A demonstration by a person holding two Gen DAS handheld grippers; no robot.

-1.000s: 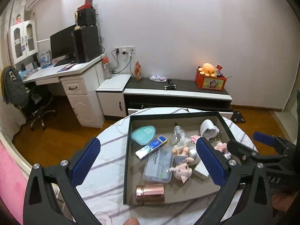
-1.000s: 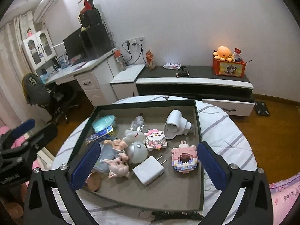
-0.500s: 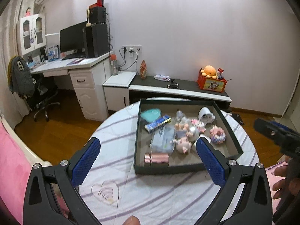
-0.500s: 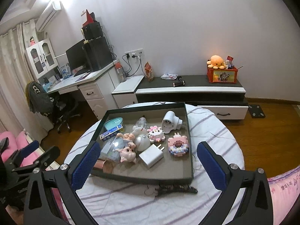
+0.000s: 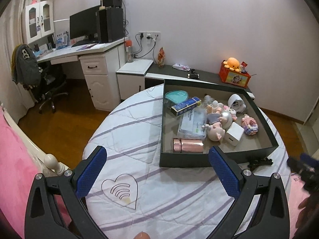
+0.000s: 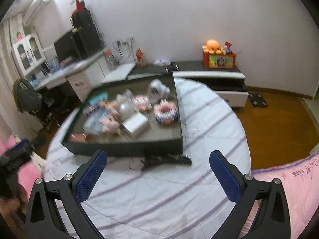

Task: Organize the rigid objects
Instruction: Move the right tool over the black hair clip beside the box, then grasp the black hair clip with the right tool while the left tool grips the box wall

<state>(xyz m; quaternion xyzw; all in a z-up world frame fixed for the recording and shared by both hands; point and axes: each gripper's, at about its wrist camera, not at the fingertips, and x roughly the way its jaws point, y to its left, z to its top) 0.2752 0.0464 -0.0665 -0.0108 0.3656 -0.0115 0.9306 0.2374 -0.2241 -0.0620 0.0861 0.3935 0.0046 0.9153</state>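
Observation:
A dark tray point(image 5: 199, 160) point(image 6: 127, 148) sits on a round table under a white striped cloth. It holds a copper tin point(image 5: 187, 145), a clear plastic box point(image 5: 192, 124), a pig figure point(image 5: 215, 131), a white charger point(image 5: 234, 133) point(image 6: 135, 124), a pink block toy point(image 5: 250, 124) point(image 6: 165, 113), a blue box point(image 5: 185, 104), a teal case point(image 5: 176, 95) and a white plug point(image 5: 236, 102). My left gripper point(image 5: 157, 176) is open and empty over the cloth, short of the tray. My right gripper point(image 6: 158, 176) is open and empty, just short of a black hair clip point(image 6: 166, 159).
A clear heart-shaped piece point(image 5: 120, 191) lies on the cloth near my left gripper. Pink bedding point(image 6: 289, 179) borders the table on both sides. A desk with a monitor point(image 5: 83, 25), an office chair point(image 5: 47, 83) and a low cabinet point(image 5: 199, 75) stand behind.
Both grippers have pulled back from the tray, which now looks smaller and farther. The right wrist view is blurred from motion and has swung to the right.

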